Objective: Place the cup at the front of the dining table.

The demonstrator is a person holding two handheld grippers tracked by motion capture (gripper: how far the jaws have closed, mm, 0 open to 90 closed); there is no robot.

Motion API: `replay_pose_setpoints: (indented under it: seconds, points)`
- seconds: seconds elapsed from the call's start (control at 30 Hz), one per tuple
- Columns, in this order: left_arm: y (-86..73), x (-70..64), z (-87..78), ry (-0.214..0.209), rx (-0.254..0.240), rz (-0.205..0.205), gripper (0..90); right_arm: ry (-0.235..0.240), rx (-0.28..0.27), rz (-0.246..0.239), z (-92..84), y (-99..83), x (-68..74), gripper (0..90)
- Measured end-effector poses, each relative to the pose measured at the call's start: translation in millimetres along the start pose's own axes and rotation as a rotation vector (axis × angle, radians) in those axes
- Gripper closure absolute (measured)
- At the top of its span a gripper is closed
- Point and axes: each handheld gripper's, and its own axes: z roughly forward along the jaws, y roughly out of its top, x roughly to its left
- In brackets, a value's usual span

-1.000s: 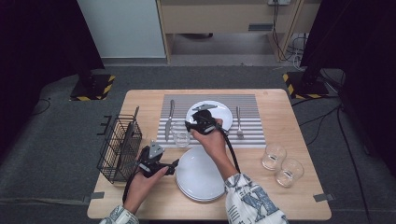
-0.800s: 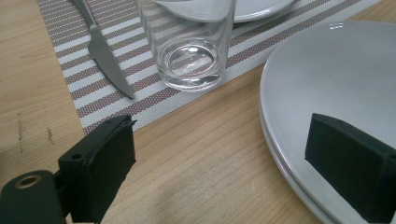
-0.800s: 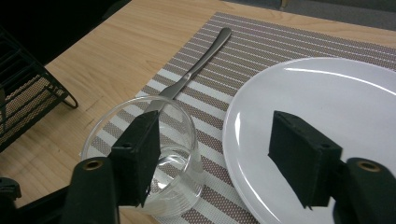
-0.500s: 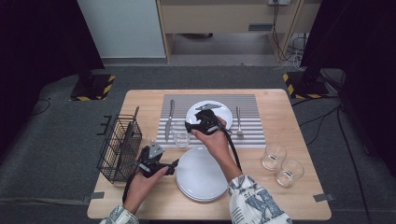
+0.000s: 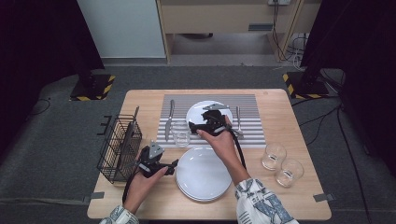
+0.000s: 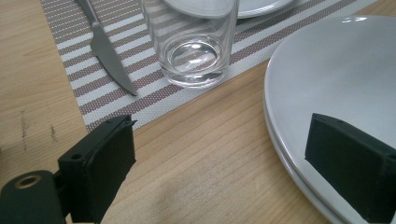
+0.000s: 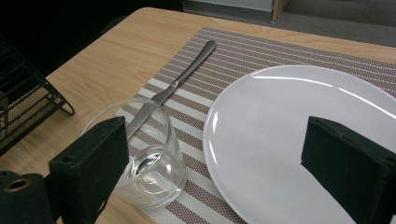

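Note:
A clear empty glass [image 5: 180, 135] [image 6: 194, 42] [image 7: 149, 158] stands upright at the near left of the striped placemat [image 5: 252, 107], beside a knife [image 5: 170, 114] [image 7: 182, 79]. My right gripper [image 5: 196, 127] [image 7: 217, 140] hovers over the white plate [image 5: 205, 109] [image 7: 289, 140] on the mat, pointing at the glass. Its jaws have just been opening and stand wide, gripping nothing; the glass sits just beyond the left jaw. My left gripper [image 5: 173, 164] [image 6: 222, 126] rests low by the stack of white plates [image 5: 203, 175] [image 6: 336, 74], open, with one jaw over the stack's rim.
A black wire basket [image 5: 119, 147] [image 7: 23, 102] stands at the table's left edge. A fork [image 5: 238, 122] lies on the mat right of the plate. Two more glasses [image 5: 273, 156] [image 5: 289, 171] stand at the right front.
The right gripper has drawn slightly to the right, away from the glass, and its jaws stand wider. The left hand has stayed put.

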Motion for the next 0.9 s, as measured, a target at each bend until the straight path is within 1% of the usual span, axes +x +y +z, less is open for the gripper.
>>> replay_pose_setpoints:
  seconds: [0.1, 0.2, 0.27, 0.37, 0.5, 0.87, 0.9]
  points:
    - [0.0, 0.0, 0.0, 0.003, 0.002, 0.002, 7.5, -0.008, -0.006, 0.008, -4.4, -1.4, -3.1, 6.5]
    - [-0.1, -0.1, 0.1, 0.003, 0.004, 0.003, 7.5, -0.019, -0.011, 0.006, -8.2, -2.1, -7.0, 6.4]
    - [-0.2, 0.0, 0.2, 0.004, 0.005, 0.003, 7.5, -0.019, -0.019, 0.011, -11.5, -2.3, -8.9, 6.2]
    - [-0.2, 0.2, 0.0, 0.004, 0.004, 0.004, 7.4, -0.026, -0.03, 0.003, -16.1, -3.0, -10.7, 6.1]
    - [-0.2, 0.5, -0.3, 0.006, 0.004, 0.004, 7.5, -0.029, -0.037, 0.009, -22.1, -3.1, -13.3, 6.0]
    - [-0.5, 0.9, -0.6, 0.007, 0.005, 0.003, 7.5, -0.059, -0.042, 0.036, -33.3, -5.8, -22.7, 6.1]
    - [-0.6, 1.1, -0.6, 0.008, 0.006, 0.003, 7.4, -0.061, -0.043, 0.033, -34.4, -6.2, -23.8, 6.2]
